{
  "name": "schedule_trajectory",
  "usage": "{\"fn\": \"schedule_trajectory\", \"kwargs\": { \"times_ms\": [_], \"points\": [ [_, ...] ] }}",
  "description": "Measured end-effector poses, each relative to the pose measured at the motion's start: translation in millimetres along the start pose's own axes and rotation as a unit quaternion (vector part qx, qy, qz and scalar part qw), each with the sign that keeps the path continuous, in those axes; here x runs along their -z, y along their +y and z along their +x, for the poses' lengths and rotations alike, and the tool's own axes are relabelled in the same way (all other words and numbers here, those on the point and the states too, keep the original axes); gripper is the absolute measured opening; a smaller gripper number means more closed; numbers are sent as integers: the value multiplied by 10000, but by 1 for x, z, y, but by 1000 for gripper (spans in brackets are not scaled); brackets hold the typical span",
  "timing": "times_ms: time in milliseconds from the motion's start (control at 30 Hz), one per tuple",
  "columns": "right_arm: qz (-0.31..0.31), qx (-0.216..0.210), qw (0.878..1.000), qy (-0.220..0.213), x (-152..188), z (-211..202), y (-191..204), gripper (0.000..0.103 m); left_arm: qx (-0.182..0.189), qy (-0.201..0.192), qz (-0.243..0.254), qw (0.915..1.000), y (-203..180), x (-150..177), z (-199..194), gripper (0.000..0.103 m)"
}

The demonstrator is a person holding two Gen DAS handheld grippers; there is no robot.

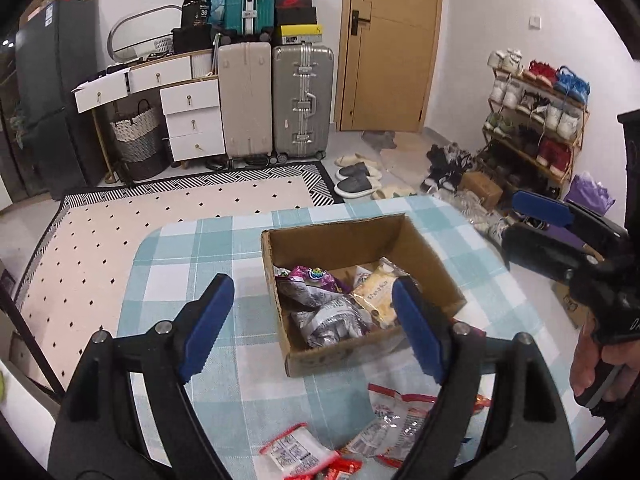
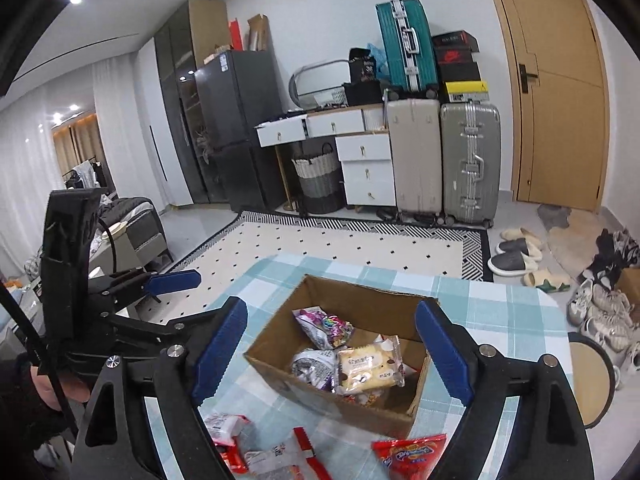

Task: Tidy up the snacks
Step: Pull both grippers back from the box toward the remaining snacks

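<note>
An open brown cardboard box (image 1: 362,292) sits mid-frame in both wrist views on a surface (image 1: 192,248) covered with a teal-and-white checked cloth. Inside it lie several snack packets: a purple foil bag (image 1: 310,280) toward the back, a silvery crinkled bag (image 1: 332,322) at the front, and a pale yellow clear-wrapped biscuit pack (image 2: 370,366) to their right.

The left hand-held gripper (image 1: 316,324) fills the lower part of its own view, blue-padded fingers (image 1: 208,326) spread wide with nothing between them, the right finger overlapping the box's near right corner in the picture. The right hand-held gripper (image 2: 332,352) likewise stands spread and empty, its blue pads (image 2: 442,350) framing the box from either side in the picture.

More snacks lie loose on the cloth at the bottom of the frames: red-and-white wrapped packets (image 1: 294,452) and a bright red crisp bag (image 2: 410,458).

At the right edge of the left view, a person's hand (image 1: 592,364) grips the other tool's handle.
</note>
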State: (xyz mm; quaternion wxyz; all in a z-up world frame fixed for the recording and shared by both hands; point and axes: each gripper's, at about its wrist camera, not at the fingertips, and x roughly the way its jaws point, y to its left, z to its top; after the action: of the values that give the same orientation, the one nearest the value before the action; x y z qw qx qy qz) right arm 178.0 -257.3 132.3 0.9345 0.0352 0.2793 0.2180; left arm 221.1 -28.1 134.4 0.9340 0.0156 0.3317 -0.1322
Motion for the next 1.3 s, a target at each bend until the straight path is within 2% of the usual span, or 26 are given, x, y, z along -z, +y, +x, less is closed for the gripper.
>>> {"fn": "schedule_trajectory", "kwargs": {
  "times_ms": [200,300,400,433,533,633,700,967,1067,1167,1300],
  "points": [
    [-251,-47,9993,-288,11,-51,21,96,58,-391,-292,9988,8,19,-54,83],
    [-382,-60,9983,-425,20,-73,31,99,-103,-717,-287,9970,5,32,-86,84],
    [-432,13,9975,-550,34,-95,41,100,-154,-1064,-219,9940,0,44,-119,94],
    [-417,-15,9973,-608,38,-102,44,100,-207,-1190,-202,9925,-3,48,-130,102],
    [-379,-48,9965,-740,52,-120,48,101,-361,-1620,-116,9861,-10,65,-163,103],
    [-313,-41,9958,-863,67,-134,47,102,-402,-1771,-14,9834,-16,80,-185,103],
    [-242,-45,9953,-937,75,-141,46,102,-428,-1804,1,9827,-20,82,-188,103],
    [179,20,9947,-1013,123,-148,38,103,-563,-1830,129,9814,-32,126,-204,103],
    [294,63,9956,-887,141,-143,37,102,-619,-1704,59,9834,-35,140,-200,103],
    [298,143,9961,-824,160,-139,39,103,-497,-1750,-110,9832,-34,156,-198,103],
    [232,179,9965,-783,183,-133,45,103,-550,-1564,-227,9859,-30,176,-179,103]
  ]
}}
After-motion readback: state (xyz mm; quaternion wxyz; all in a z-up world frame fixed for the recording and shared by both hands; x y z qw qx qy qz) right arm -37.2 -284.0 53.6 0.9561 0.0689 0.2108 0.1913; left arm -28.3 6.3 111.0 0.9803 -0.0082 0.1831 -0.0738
